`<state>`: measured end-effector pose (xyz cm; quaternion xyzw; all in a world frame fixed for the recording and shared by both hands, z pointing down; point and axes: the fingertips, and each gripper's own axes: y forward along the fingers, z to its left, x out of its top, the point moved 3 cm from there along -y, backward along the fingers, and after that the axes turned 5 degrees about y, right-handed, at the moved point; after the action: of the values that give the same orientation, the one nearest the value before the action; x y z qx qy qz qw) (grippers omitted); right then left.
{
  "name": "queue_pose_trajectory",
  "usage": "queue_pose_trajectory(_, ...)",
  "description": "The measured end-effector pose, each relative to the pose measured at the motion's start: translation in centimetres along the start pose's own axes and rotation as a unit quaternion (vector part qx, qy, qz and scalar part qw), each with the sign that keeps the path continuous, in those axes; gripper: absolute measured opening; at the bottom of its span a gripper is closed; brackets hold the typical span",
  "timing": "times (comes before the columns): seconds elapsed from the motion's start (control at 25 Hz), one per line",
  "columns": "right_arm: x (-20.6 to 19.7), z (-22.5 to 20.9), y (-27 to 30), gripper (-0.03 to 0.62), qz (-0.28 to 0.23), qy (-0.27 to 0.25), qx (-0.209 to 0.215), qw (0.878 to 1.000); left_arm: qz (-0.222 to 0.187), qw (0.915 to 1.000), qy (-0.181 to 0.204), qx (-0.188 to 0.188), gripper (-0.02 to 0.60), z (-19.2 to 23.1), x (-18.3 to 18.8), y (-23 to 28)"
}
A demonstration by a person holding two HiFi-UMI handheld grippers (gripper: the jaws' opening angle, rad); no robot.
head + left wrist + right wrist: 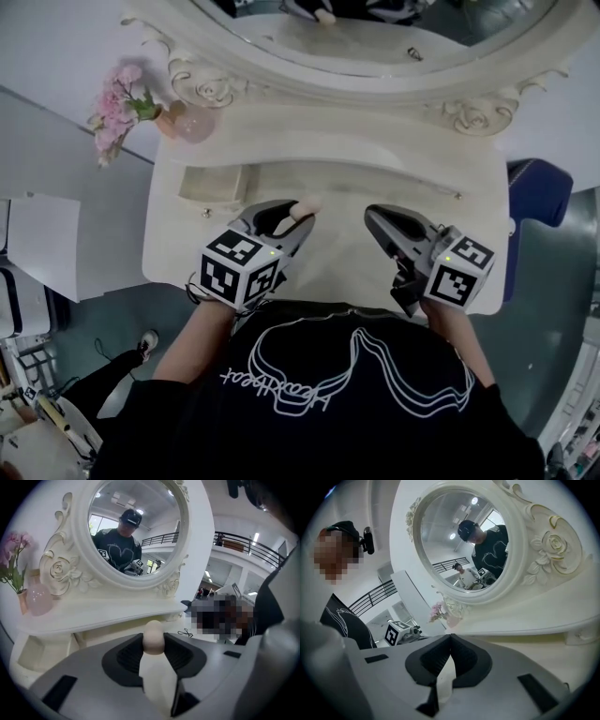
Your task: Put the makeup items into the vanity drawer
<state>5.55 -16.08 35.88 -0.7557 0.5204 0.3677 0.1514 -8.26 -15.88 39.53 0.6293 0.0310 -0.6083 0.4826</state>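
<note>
Surface: white vanity top (337,267), with a carved oval mirror (375,70) behind it and grey floor (122,319) around.

- Far left of the left claw (298,217): pink flowers (117,108), with a round pink vase (194,122) just beside them on the raised shelf.
- Drawer (214,183) is open, ahead and left of the left claw.
- Left claw is clenched on a beige makeup sponge (153,638). The pads press both its sides and the rounded end sticks out past the tips. The sponge is over the vanity top, not in the drawer.
- Right claw (375,217) is level with the left one and well apart from it. Its jaws are pressed together with nothing between them.
- Blue chair (536,192) is right of the right claw, past the vanity's edge.

View differences:
- Head view alone shows both claws together, the floor and the chair.
- Left gripper view alone shows the sponge grip close up, and a balcony railing (243,543) right of the mirror.
- Right gripper view alone shows the closed jaws. To their left it catches the left claw's marker cube (393,632), with the flowers beyond.
- Both gripper views show a person in a black top reflected in the mirror.
</note>
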Motion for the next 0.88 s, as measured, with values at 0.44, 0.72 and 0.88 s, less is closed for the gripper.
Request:
queue_pose_trajectory(0.44,-1.0,2.6,5.7,0.008,0.008,0.015,-0.009,1.000,-0.002,0.9997,-0.001,0.023,0.147,6.4,-0.4,-4.9)
queue_pose_trajectory(0.72,-1.6,3.7,7.8,0.008,0.004,0.014,-0.018,1.000,-0.004,0.9990,-0.007,0.045,0.150,10.1,-1.1,-6.9)
queue_pose_trajectory(0.88,-1.8,4.2,8.7,0.008,-0.004,0.018,-0.020,1.000,0.000,0.9990,-0.001,0.044,0.153,11.6,-1.6,-7.5)
